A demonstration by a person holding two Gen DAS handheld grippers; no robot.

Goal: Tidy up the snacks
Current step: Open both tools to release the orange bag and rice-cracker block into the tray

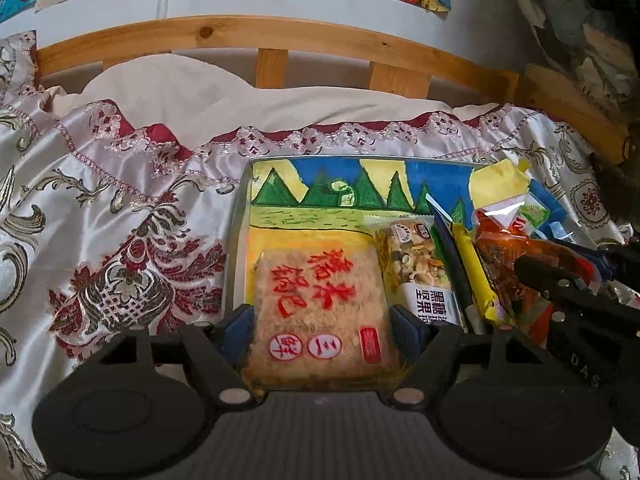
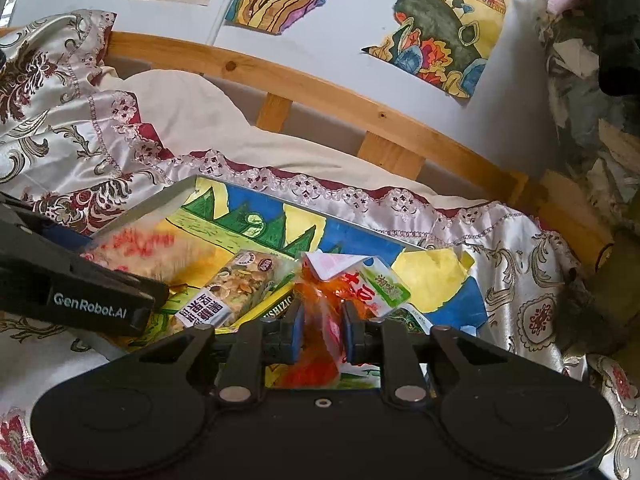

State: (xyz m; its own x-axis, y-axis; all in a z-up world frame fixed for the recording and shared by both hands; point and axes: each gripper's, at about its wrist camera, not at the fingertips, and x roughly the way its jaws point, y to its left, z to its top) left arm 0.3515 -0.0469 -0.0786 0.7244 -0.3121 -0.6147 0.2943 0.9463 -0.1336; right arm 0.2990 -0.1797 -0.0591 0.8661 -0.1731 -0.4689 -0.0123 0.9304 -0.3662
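A clear tray (image 1: 239,216) lined with a painted landscape lies on the bed. My left gripper (image 1: 322,326) is shut on a pack of rice cake with red characters (image 1: 320,308), which rests flat in the tray's left part. Right of it lie a nut bar (image 1: 416,264), a yellow stick pack (image 1: 476,276) and an orange snack bag (image 1: 520,256). My right gripper (image 2: 325,332) stands slightly open over the tray's right part. The orange snack bag (image 2: 320,304) hangs loose between its blue pads. The nut bar (image 2: 236,288) lies just left of it. The left gripper's finger (image 2: 80,280) crosses the left edge.
A patterned satin bedspread (image 1: 120,208) surrounds the tray. Behind it lie a cream pillow (image 1: 200,92) and a wooden bed rail (image 1: 280,40), with paintings on the wall above. Dark clutter stands at the far right (image 2: 600,120).
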